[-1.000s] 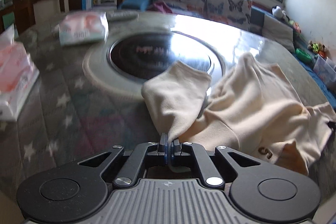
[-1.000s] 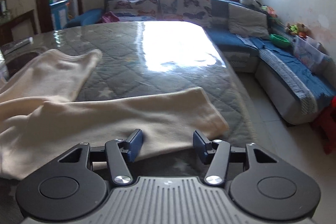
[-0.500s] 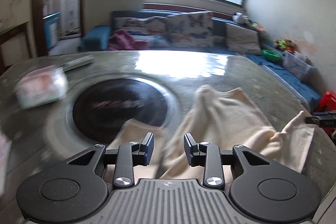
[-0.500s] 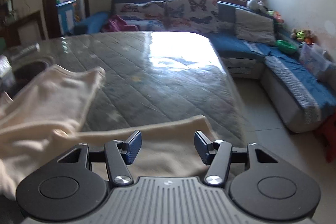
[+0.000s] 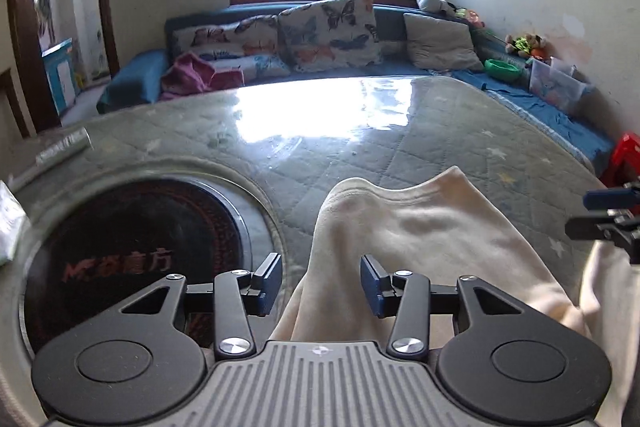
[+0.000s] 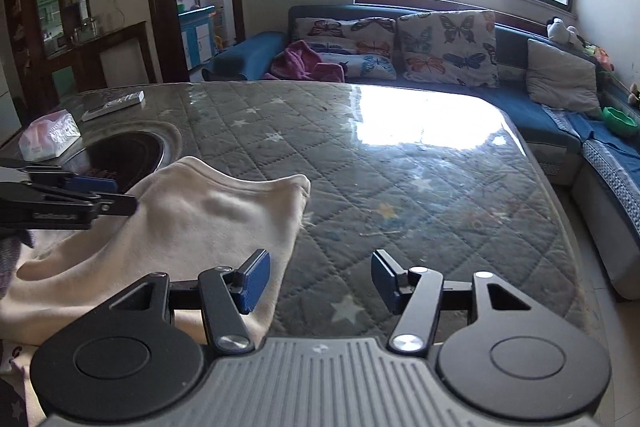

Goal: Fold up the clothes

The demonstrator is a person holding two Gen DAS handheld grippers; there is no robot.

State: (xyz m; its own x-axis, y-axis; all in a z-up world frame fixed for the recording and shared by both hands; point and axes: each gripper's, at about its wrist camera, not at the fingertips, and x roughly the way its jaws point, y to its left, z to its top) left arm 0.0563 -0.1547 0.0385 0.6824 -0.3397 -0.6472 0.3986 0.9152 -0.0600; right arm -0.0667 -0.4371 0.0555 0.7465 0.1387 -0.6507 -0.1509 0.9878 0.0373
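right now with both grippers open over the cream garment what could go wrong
1. The garment lies bunched, with a raised fold, so a grab could pinch several layers and fold crooked.
2. The left gripper, its fingers just opened, hangs beside the dark round inset; fabric could drag across its rim.
3. The right gripper sits at the garment's edge, mostly over bare table, and could close on nothing.

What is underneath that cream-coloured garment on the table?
The cream garment lies on a grey quilted, star-patterned table cover under a glossy clear sheet. Its left edge reaches the round dark inset in the tabletop. Whatever lies directly beneath the cloth is covered.
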